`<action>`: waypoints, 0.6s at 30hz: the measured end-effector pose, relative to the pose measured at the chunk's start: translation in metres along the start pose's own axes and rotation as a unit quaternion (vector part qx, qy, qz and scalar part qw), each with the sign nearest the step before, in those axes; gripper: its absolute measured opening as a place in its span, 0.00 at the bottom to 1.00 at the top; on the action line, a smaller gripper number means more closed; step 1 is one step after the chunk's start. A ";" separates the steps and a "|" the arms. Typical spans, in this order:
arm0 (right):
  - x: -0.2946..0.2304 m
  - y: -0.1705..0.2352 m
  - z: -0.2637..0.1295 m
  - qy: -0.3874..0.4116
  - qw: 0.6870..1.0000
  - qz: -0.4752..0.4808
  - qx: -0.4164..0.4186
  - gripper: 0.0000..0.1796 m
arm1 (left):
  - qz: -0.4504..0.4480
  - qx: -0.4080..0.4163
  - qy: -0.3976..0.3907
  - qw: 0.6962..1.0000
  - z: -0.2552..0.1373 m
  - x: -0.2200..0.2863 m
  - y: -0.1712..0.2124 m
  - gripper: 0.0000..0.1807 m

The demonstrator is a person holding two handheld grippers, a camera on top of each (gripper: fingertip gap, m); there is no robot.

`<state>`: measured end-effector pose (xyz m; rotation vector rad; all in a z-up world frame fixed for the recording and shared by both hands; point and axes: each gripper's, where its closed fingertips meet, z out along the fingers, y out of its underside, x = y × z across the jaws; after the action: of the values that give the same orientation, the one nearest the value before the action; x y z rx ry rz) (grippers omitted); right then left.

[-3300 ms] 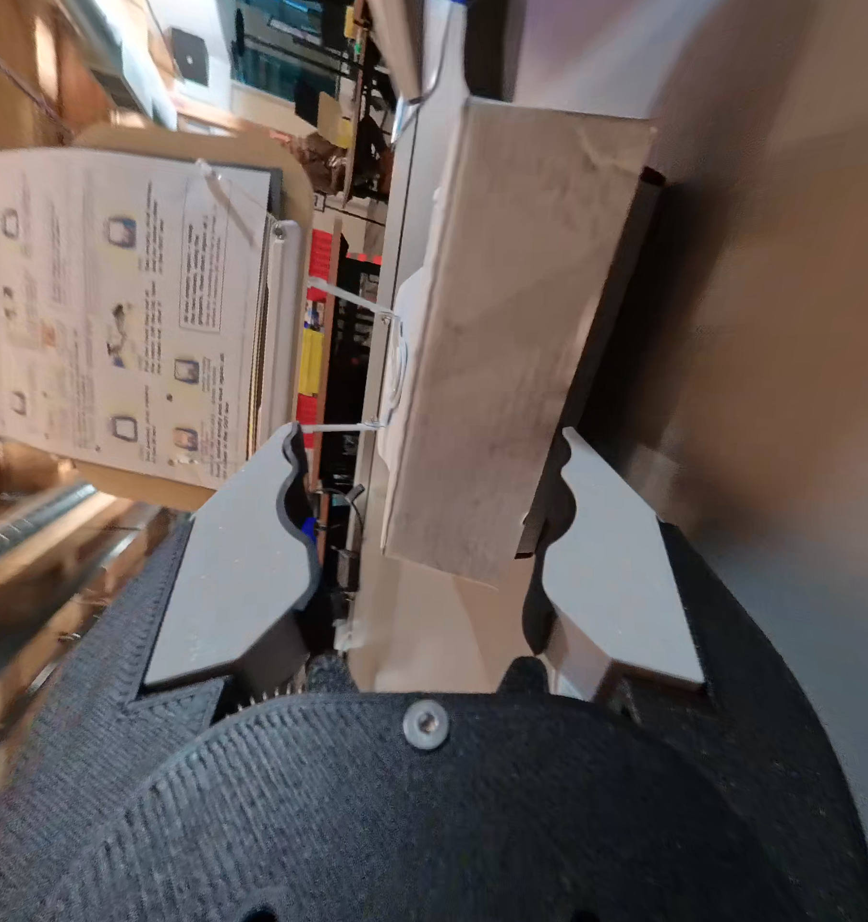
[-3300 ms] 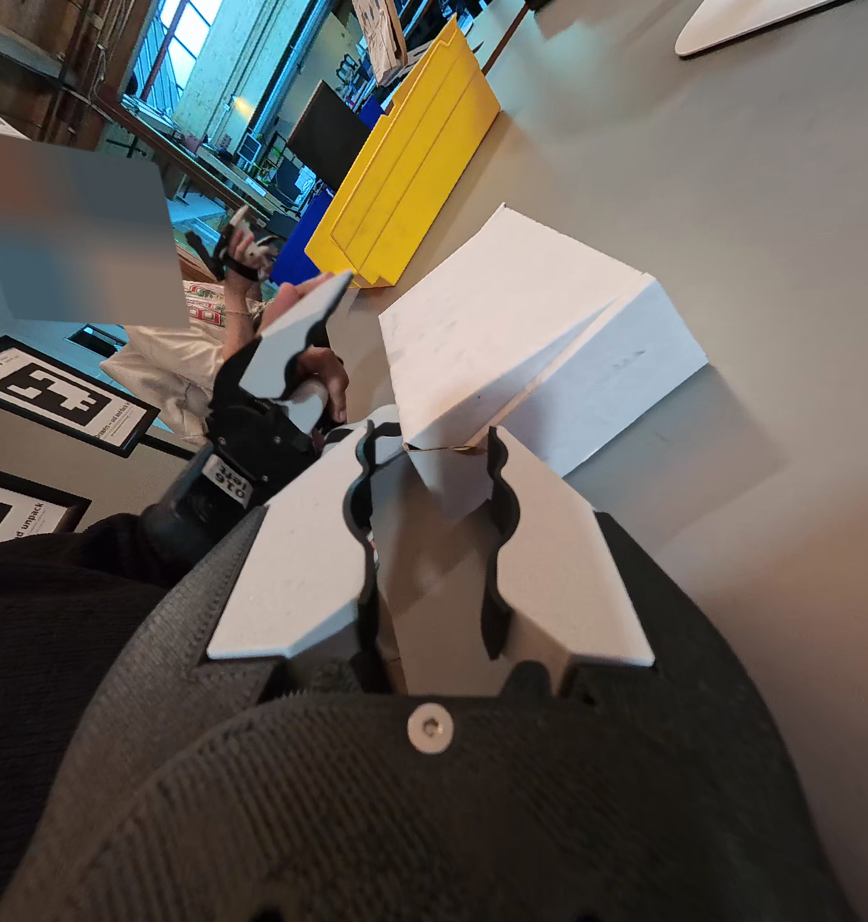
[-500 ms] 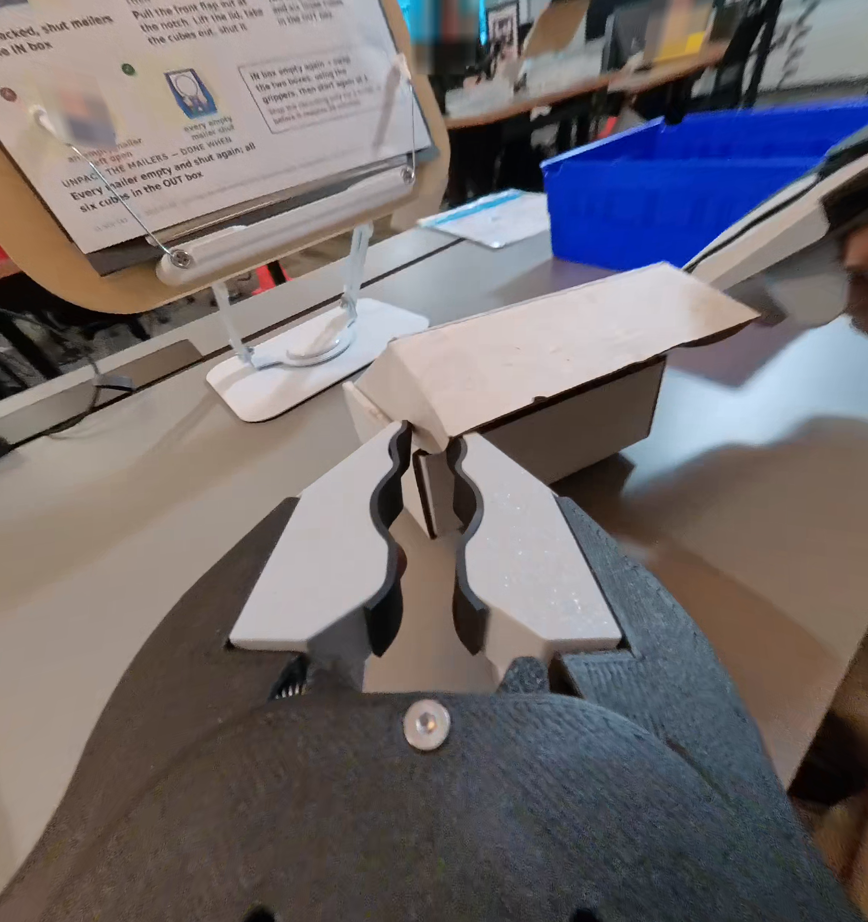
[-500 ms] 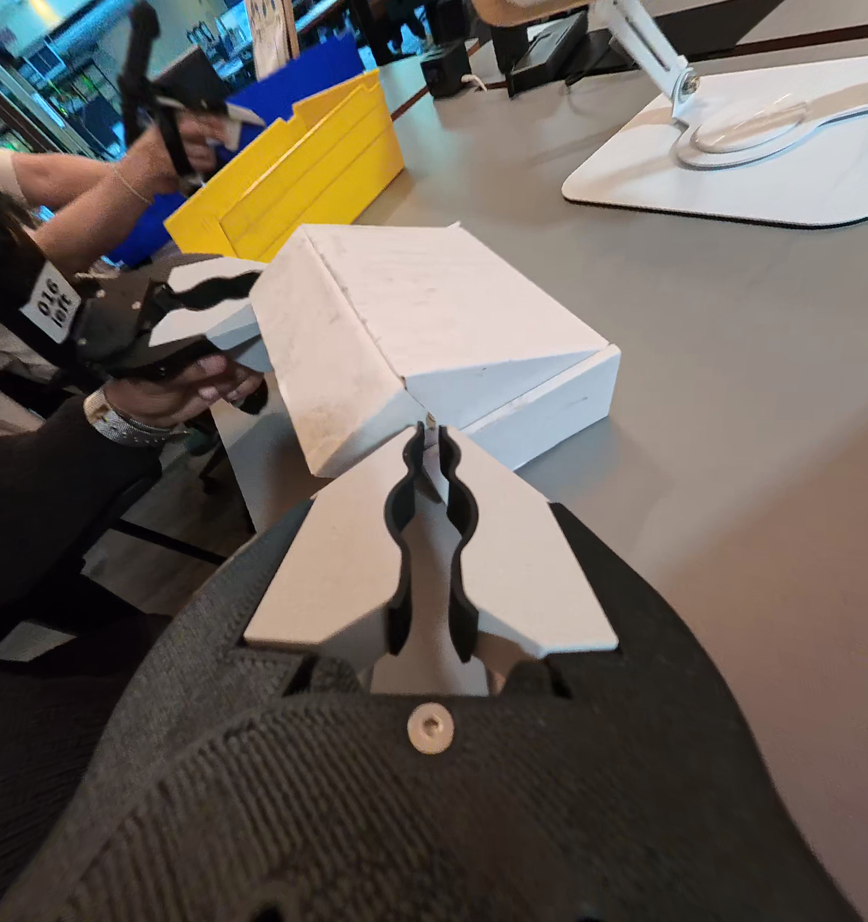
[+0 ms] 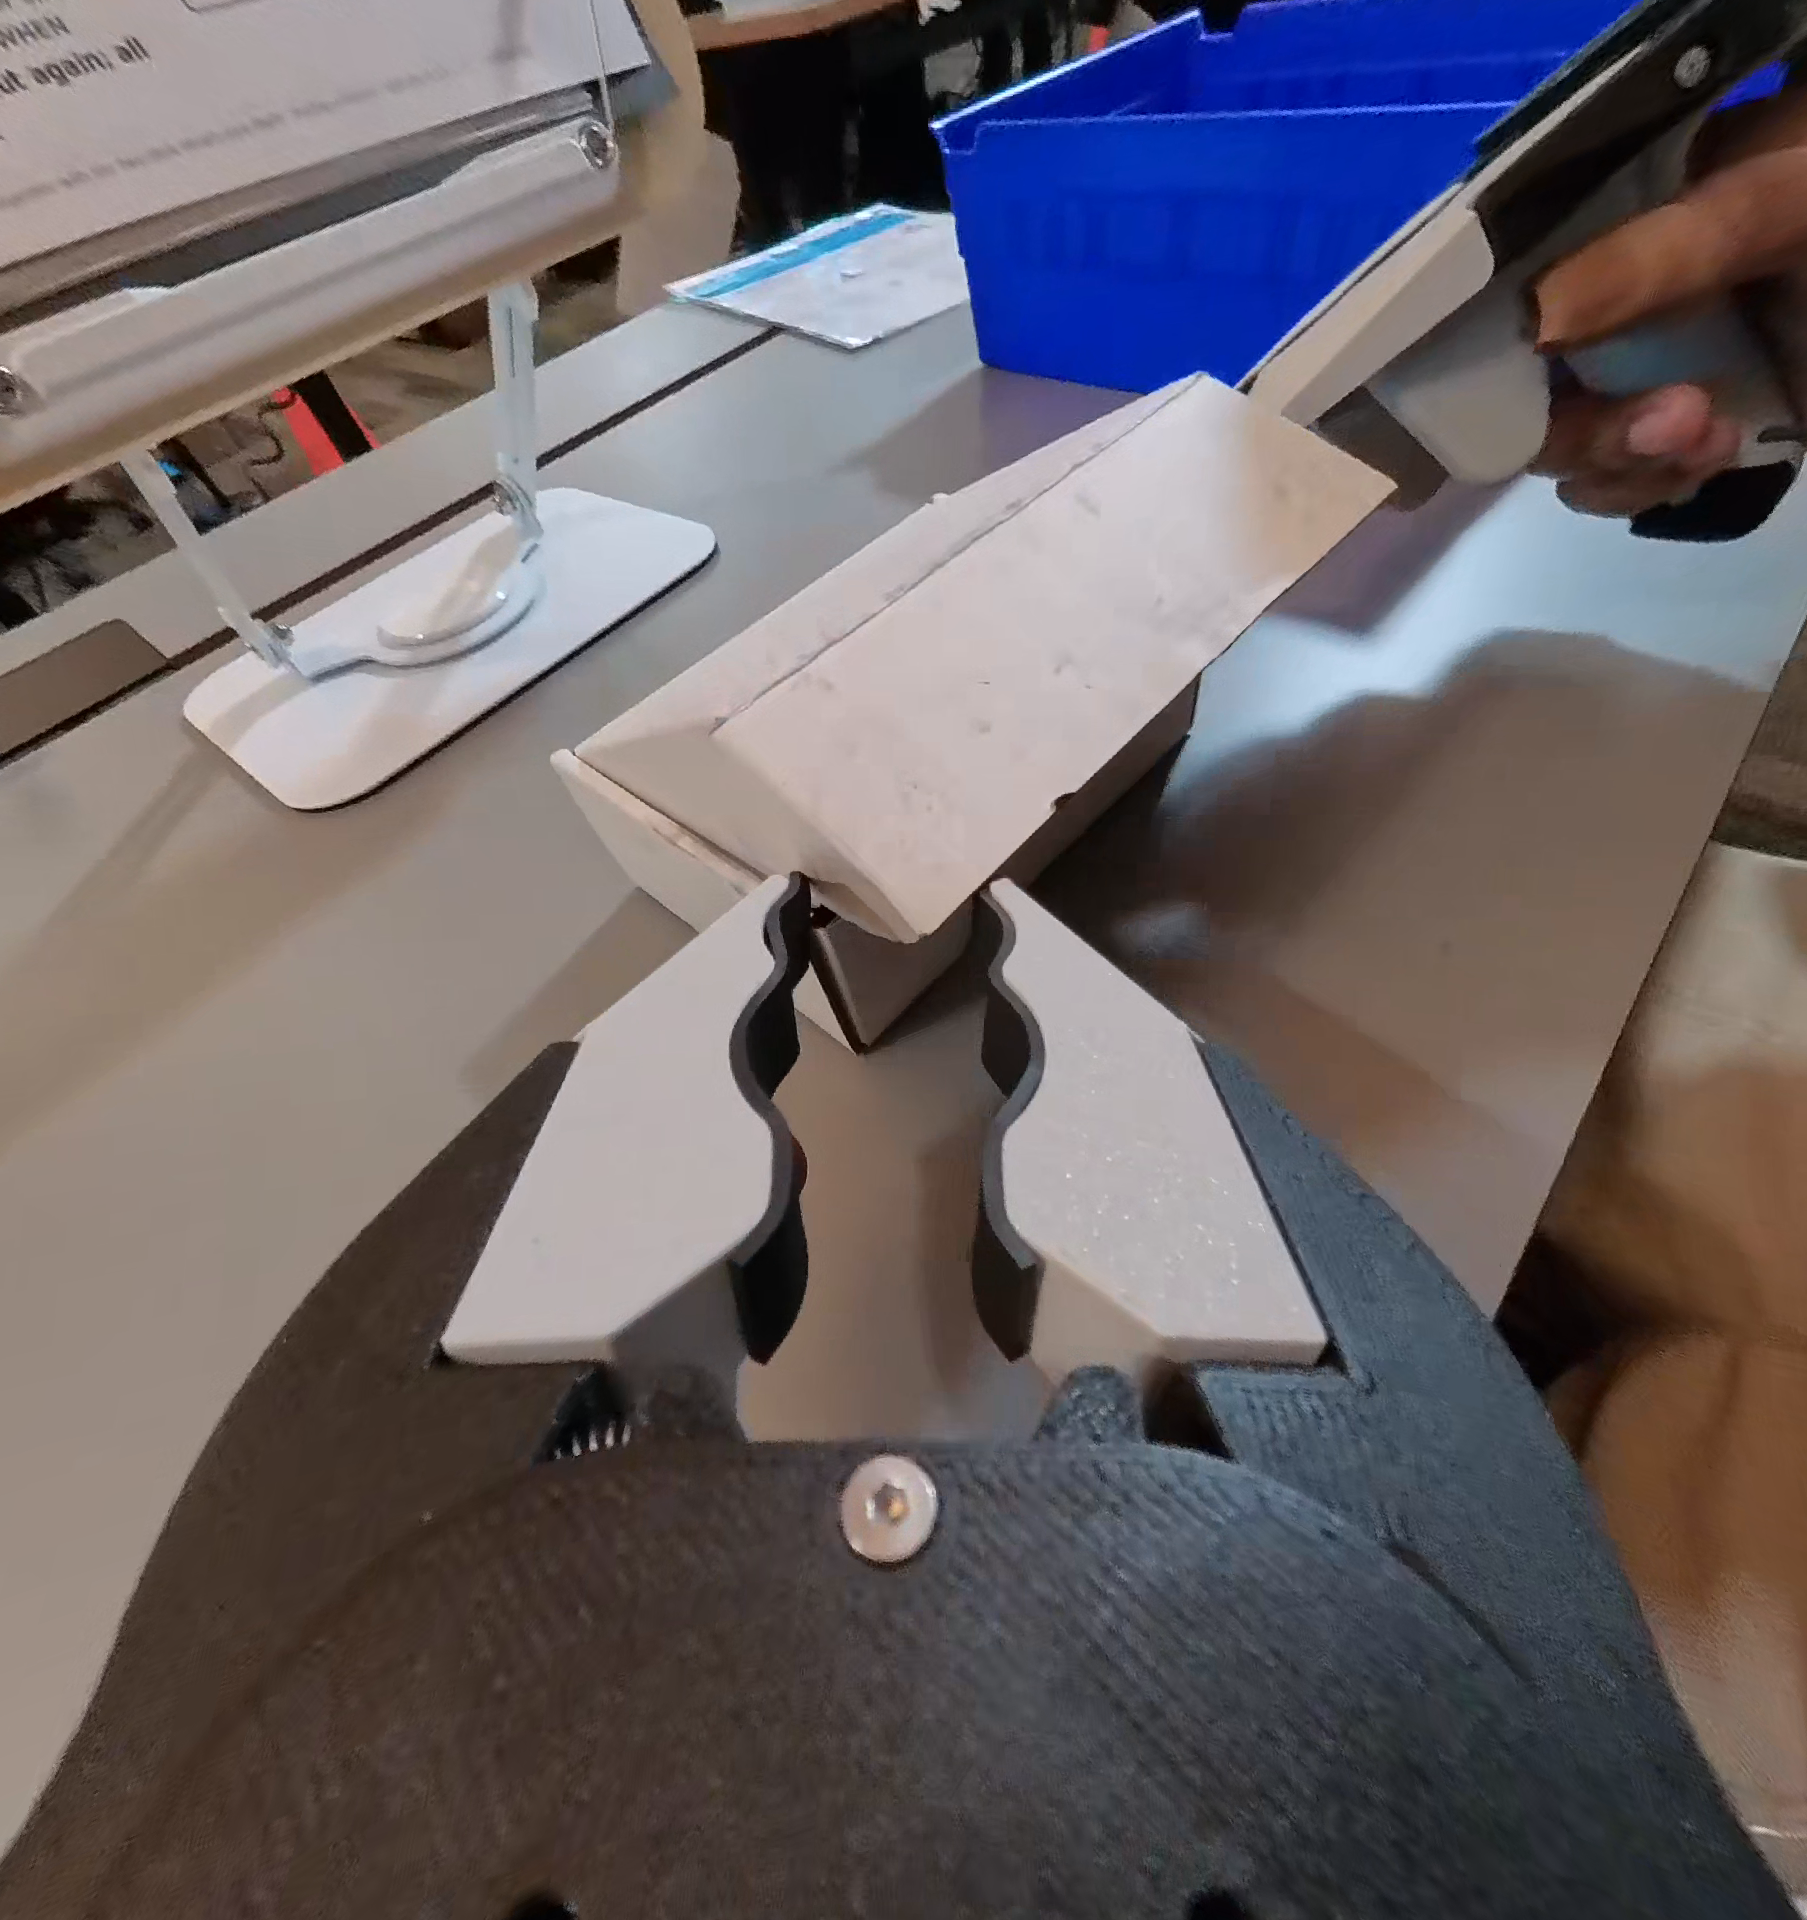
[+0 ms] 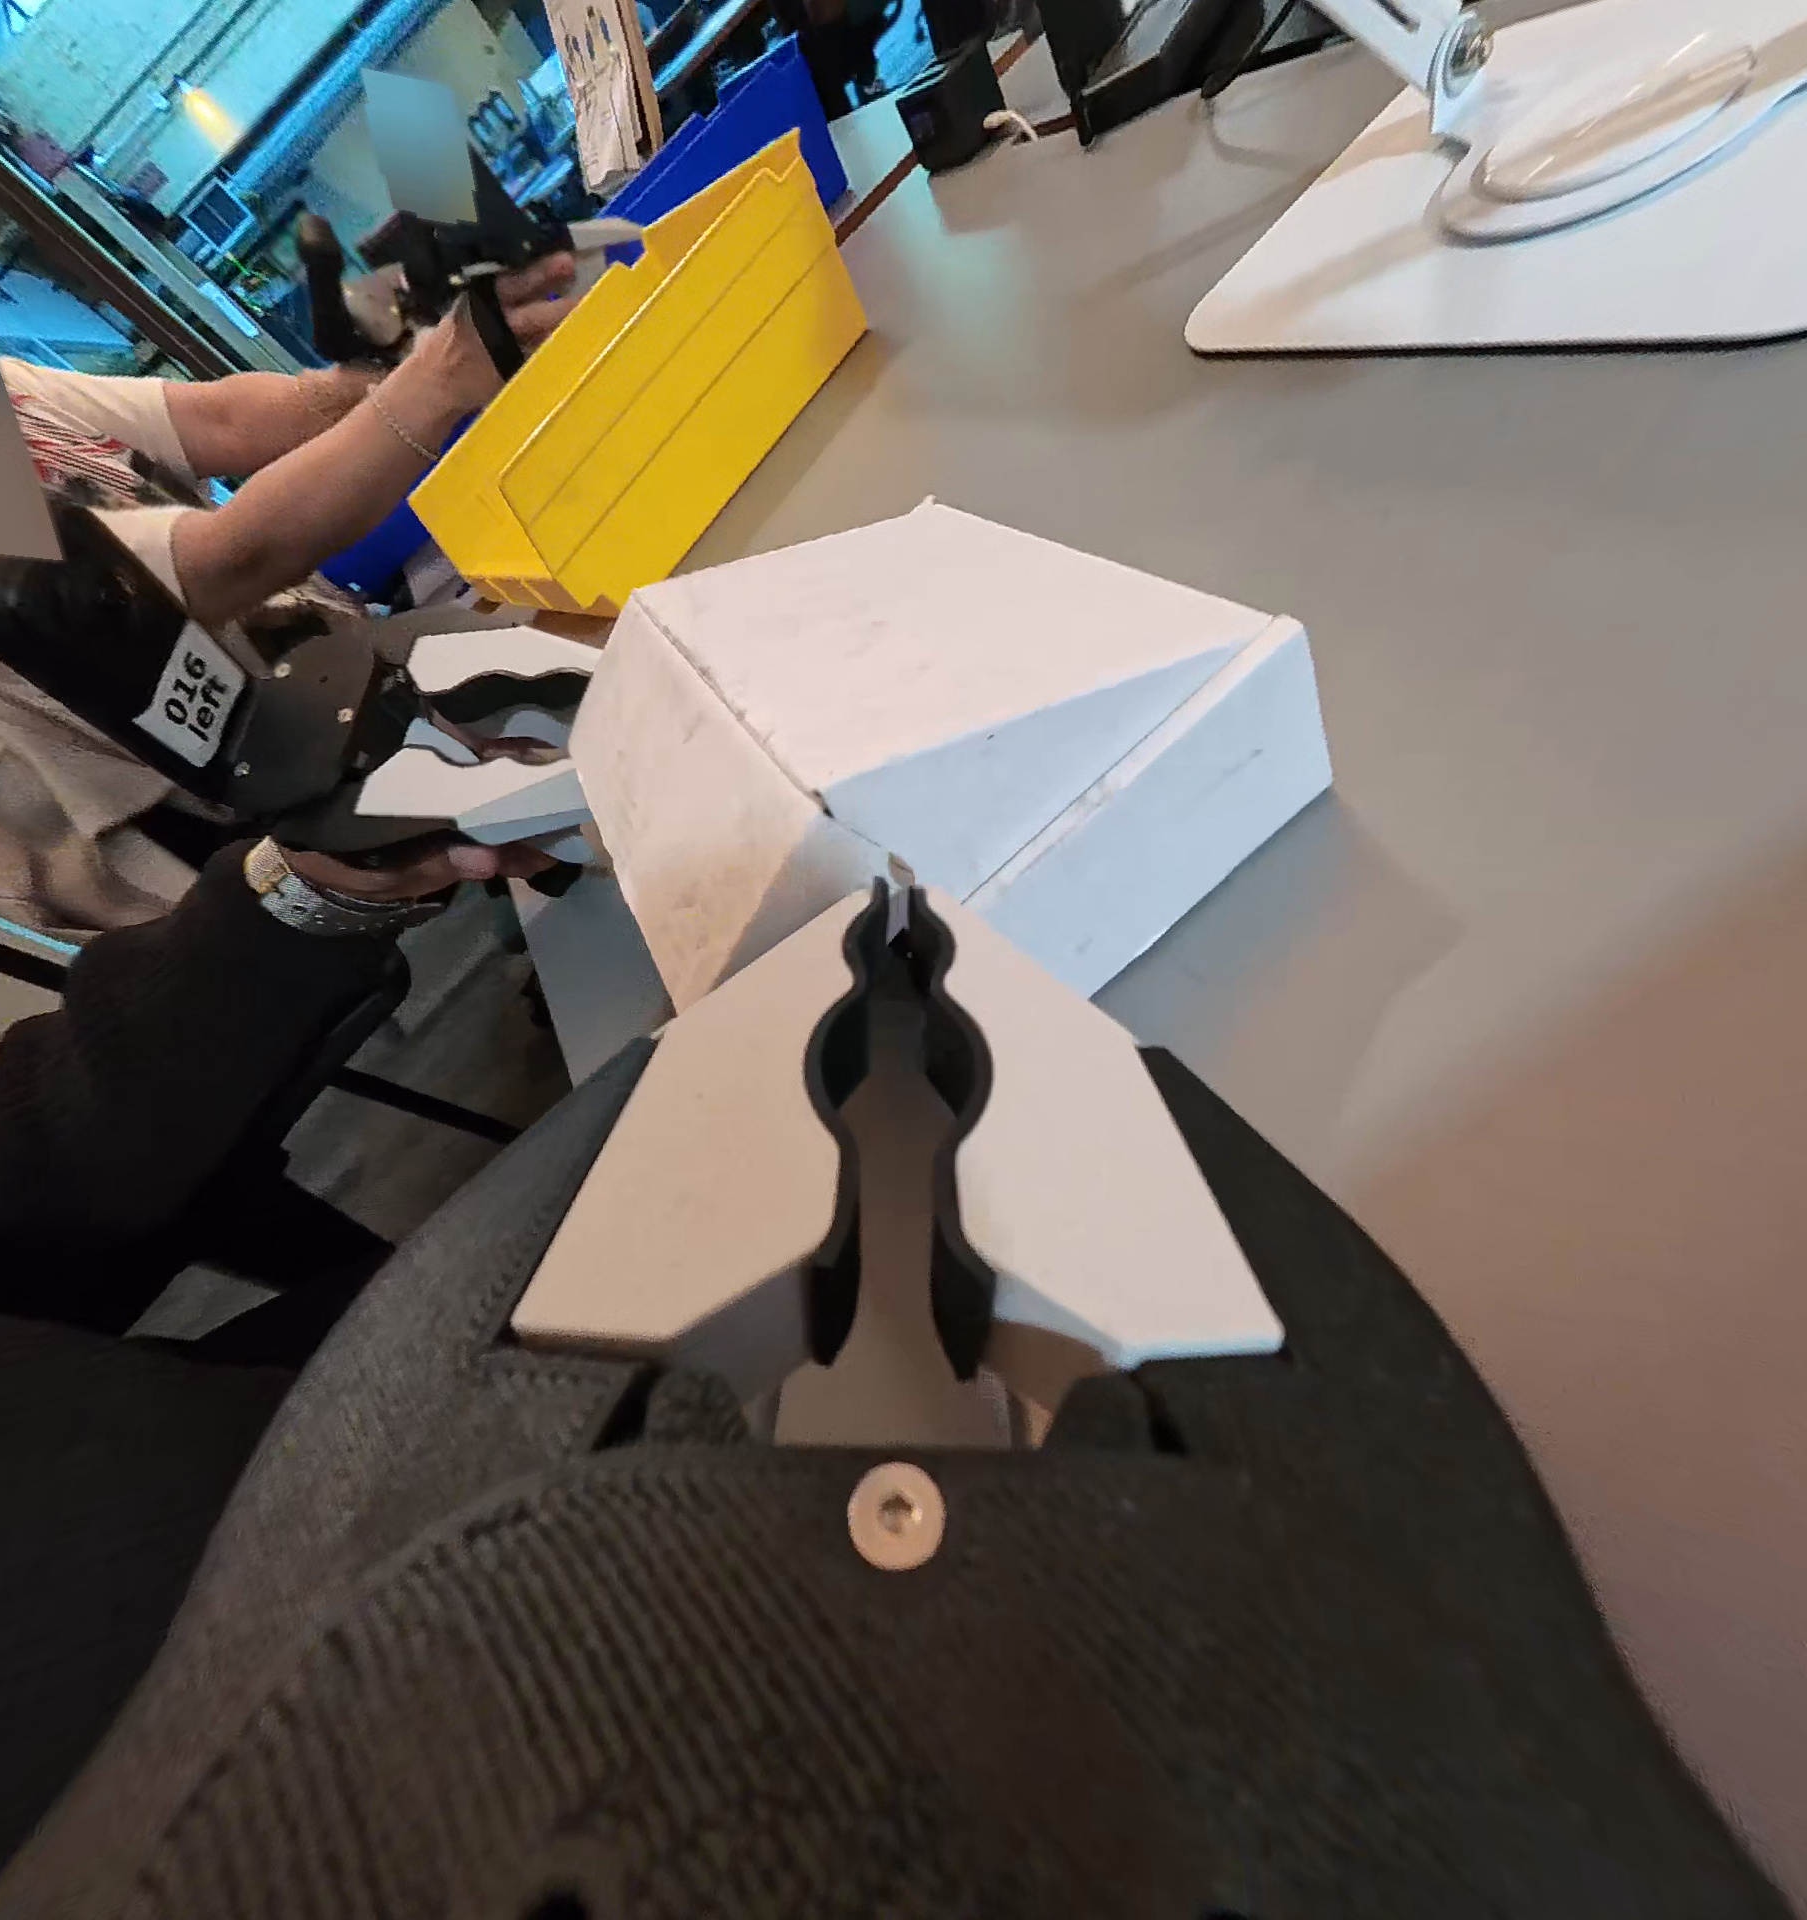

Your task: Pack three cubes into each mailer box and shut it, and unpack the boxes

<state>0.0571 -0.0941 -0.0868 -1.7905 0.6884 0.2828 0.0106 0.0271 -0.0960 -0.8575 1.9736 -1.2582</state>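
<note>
A white mailer box (image 5: pixel 982 675) lies on the grey table, its lid down at a slant and the front flap hanging over the near side; it also shows in the right wrist view (image 6: pixel 930 665). My left gripper (image 5: pixel 891 914) is open, its fingers on either side of the box's near corner, holding nothing; it shows at the box's left end in the right wrist view (image 6: pixel 577 732). My right gripper (image 6: pixel 894 914) is shut on a thin flap at the box's other end, and shows there in the left wrist view (image 5: pixel 1294 400). No cubes are in view.
A blue bin (image 5: pixel 1242 208) stands behind the box, and a yellow bin (image 6: pixel 650 416) beside it. The white base of a document stand (image 5: pixel 442 644) sits at the back. Another person holds a gripper over the bins (image 6: pixel 483 260). The table edge (image 5: pixel 1657 935) is near. Left tips to right tips: about 15 cm.
My left gripper has opened and let go of the box's end flap it was nearly shut around. The lid now lies lower. My right gripper keeps its grip on the flap.
</note>
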 end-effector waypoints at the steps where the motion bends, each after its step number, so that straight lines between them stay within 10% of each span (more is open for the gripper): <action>1: 0.001 0.001 0.000 -0.007 1.000 0.008 -0.001 0.02 | -0.001 0.001 0.008 1.000 -0.001 0.002 0.000 0.17; 18: -0.002 -0.009 -0.005 -0.093 0.993 0.068 0.038 0.18 | -0.026 0.072 0.042 0.996 -0.015 0.010 -0.022 0.24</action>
<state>0.0599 -0.0968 -0.0766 -1.6245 0.6793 0.5024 -0.0027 0.0194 -0.0719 -0.8000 1.9091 -1.4689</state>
